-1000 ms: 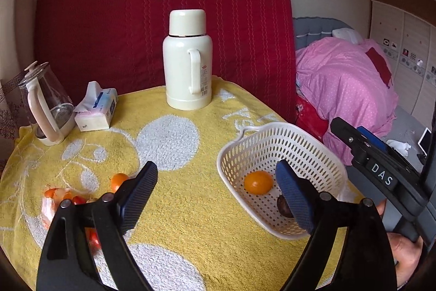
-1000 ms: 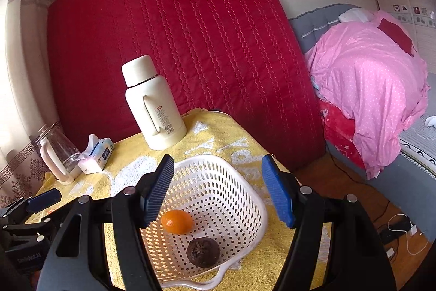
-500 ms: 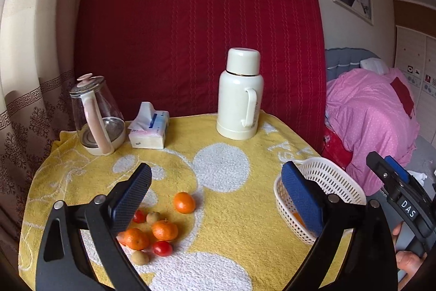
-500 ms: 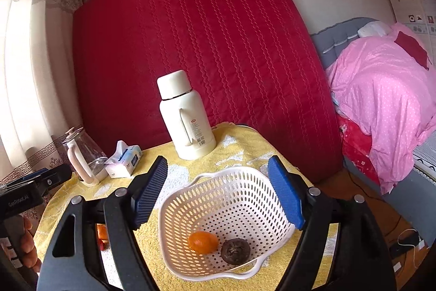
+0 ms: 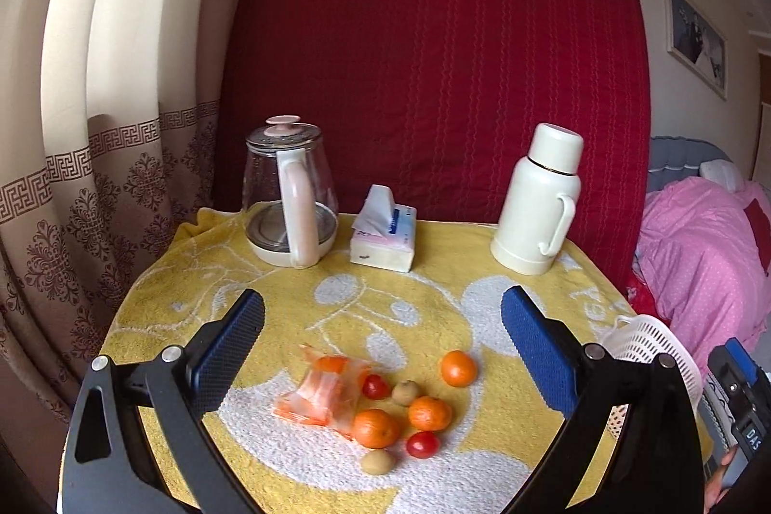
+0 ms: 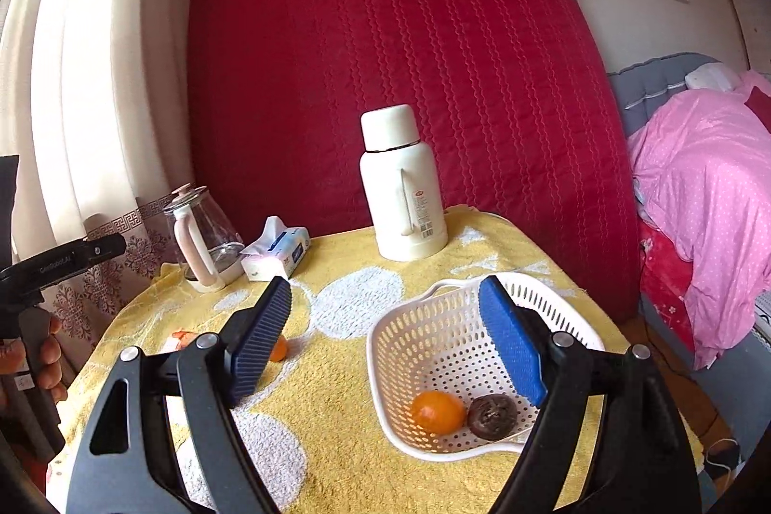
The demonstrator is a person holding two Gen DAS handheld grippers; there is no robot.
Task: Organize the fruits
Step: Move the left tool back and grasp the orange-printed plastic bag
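In the left wrist view my left gripper (image 5: 383, 311) is open and empty above a heap of loose fruit on the yellow cloth. The heap has three oranges (image 5: 430, 413), two small red tomatoes (image 5: 422, 444), two small brownish fruits (image 5: 378, 462) and a clear bag (image 5: 323, 393) with an orange in it. The white basket (image 5: 645, 345) shows at the right edge. In the right wrist view my right gripper (image 6: 385, 297) is open and empty over the near side of the basket (image 6: 380, 350), which holds an orange (image 6: 436, 412) and a dark round fruit (image 6: 492, 416).
At the back of the round table stand a cream thermos (image 5: 537, 201), a tissue box (image 5: 385, 234) and a glass kettle (image 5: 289, 196). A red mattress (image 6: 409, 56) leans behind them. A curtain hangs at the left and a bed with a pink quilt (image 6: 708, 177) lies at the right.
My left gripper has swung left from the basket to the loose fruit heap. My right gripper has drawn back and risen a little, with its jaws wider; the basket's contents are the same.
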